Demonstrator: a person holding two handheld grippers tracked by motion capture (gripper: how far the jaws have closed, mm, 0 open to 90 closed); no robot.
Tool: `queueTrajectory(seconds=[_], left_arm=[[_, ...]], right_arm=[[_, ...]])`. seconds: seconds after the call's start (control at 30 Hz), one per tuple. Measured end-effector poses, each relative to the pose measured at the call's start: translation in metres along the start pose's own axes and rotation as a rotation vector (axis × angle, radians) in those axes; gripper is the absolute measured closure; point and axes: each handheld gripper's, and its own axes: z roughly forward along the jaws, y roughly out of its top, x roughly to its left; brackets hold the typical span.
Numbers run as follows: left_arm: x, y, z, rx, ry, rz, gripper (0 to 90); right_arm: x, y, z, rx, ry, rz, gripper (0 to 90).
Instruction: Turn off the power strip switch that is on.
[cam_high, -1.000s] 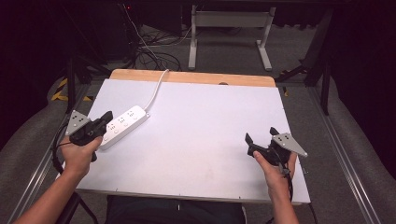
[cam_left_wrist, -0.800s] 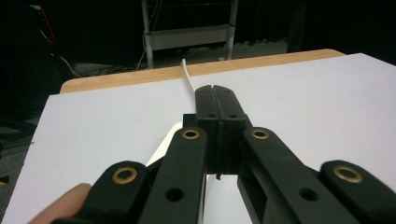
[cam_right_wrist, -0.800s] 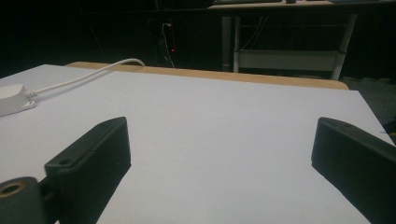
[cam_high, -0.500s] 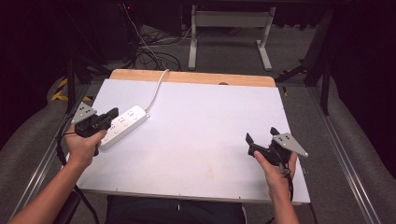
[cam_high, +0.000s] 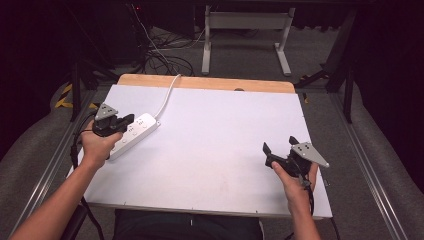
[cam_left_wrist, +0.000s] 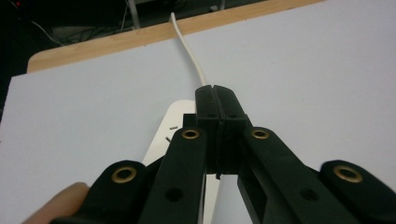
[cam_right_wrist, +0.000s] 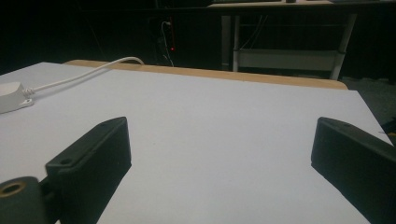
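A white power strip (cam_high: 139, 131) lies at the left of the white table top (cam_high: 215, 135), and its white cable (cam_high: 167, 95) runs off over the far edge. My left gripper (cam_high: 129, 119) hovers over the strip's near half with its jaws shut and nothing between them. In the left gripper view the closed fingertips (cam_left_wrist: 215, 100) cover the strip (cam_left_wrist: 175, 119), with the cable (cam_left_wrist: 189, 58) leading away beyond them. My right gripper (cam_high: 278, 144) rests open near the front right of the table. Its jaws stand wide apart (cam_right_wrist: 219, 144) over bare table, and the strip's end (cam_right_wrist: 11, 98) shows far to the left.
A wooden strip (cam_high: 210, 82) borders the table's far edge. Beyond it on the grey floor are tangled cables (cam_high: 160, 60) and the white legs of a desk frame (cam_high: 245, 45). Metal rails run along both sides of the table.
My left hand has moved away from me and to the right, bringing its shut gripper over the power strip. The right hand has stayed in place.
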Motion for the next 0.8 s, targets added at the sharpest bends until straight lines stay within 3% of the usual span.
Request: queueTrajectory(seconds=[0.4,0.6,0.8], left_arm=[[-0.002,0.006,0.026,0.094,-0.039,0.037,90.0],[-0.001,0.006,0.041,0.171,-0.058,0.016,89.9],[0.004,0.004,0.047,0.201,-0.065,-0.018,89.9]], right_arm=[[0.003,0.001,0.001,-0.001,0.004,-0.012,5.7],[0.003,0.001,0.000,0.002,0.003,-0.011,5.7],[0.004,0.000,0.001,0.006,0.007,-0.012,5.8]])
